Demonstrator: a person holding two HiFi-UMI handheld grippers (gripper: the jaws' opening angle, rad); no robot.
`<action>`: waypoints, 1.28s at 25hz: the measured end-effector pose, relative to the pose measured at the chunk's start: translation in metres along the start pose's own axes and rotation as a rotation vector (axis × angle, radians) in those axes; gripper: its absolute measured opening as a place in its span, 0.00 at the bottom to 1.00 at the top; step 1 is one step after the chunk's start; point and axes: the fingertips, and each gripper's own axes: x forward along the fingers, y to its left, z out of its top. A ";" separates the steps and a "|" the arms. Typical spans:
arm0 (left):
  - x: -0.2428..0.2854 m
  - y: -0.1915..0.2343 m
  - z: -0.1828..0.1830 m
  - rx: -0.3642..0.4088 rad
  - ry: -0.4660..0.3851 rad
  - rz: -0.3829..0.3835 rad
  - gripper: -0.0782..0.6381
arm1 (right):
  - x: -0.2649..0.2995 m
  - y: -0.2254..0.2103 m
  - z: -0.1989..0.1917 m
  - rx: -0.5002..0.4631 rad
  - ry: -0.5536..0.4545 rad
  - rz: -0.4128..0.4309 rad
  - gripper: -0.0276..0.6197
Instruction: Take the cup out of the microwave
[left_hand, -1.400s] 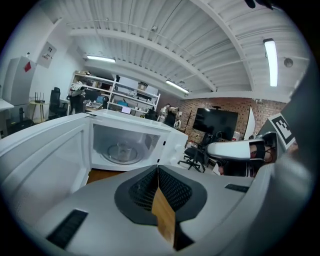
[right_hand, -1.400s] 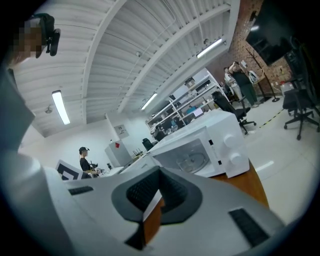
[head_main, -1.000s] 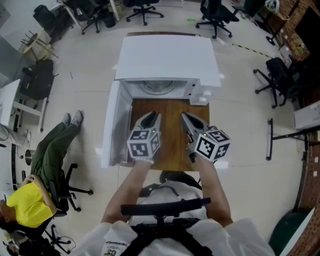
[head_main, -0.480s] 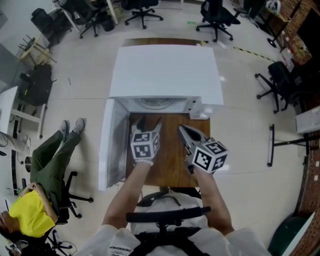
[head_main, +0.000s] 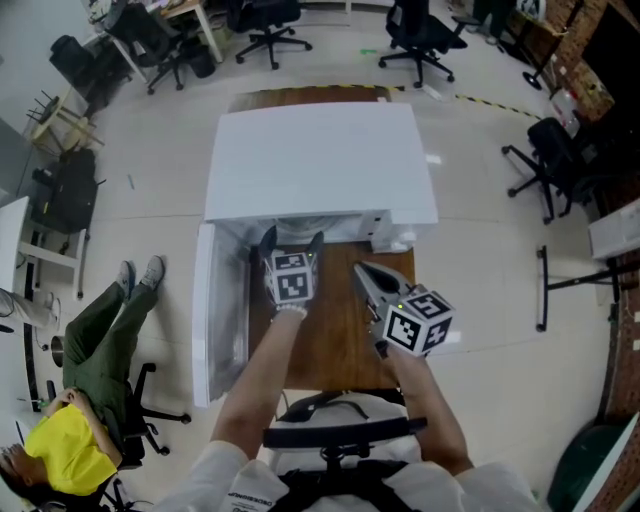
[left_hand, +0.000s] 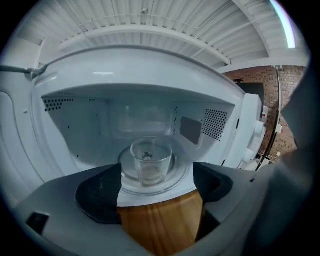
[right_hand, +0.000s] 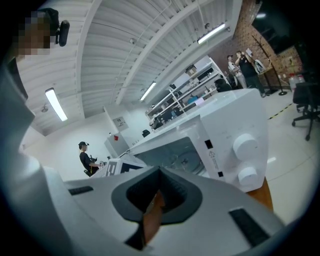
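Note:
A clear glass cup (left_hand: 151, 161) stands upright on the glass turntable (left_hand: 172, 183) inside the white microwave (head_main: 320, 160). Its door (head_main: 206, 310) hangs open to the left. My left gripper (head_main: 291, 239) is at the mouth of the cavity. Its jaws are opening wide, and its black pads (left_hand: 97, 192) stand short of the cup with nothing between them. In the head view the microwave's roof hides the cup. My right gripper (head_main: 372, 278) hovers over the wooden table (head_main: 340, 335) in front of the control panel (right_hand: 235, 145), shut and holding nothing.
The microwave fills the table's far half, and its open door juts past the left edge. Office chairs (head_main: 420, 35) stand on the floor behind. A seated person (head_main: 80, 400) is at the lower left, near a black chair (head_main: 560, 150) on the right.
My left gripper has moved forward from mid-table to the microwave opening, and its jaws have spread from nearly closed to wide. The right gripper has barely shifted.

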 end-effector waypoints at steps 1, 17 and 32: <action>0.006 0.002 -0.002 -0.007 0.004 0.010 0.73 | -0.001 -0.002 0.000 -0.001 0.000 -0.002 0.06; 0.065 0.012 0.005 -0.004 -0.024 0.055 0.74 | 0.000 -0.025 -0.005 -0.001 0.015 -0.015 0.06; 0.077 0.014 0.009 0.057 -0.036 0.048 0.70 | -0.005 -0.034 -0.003 0.006 0.004 -0.032 0.06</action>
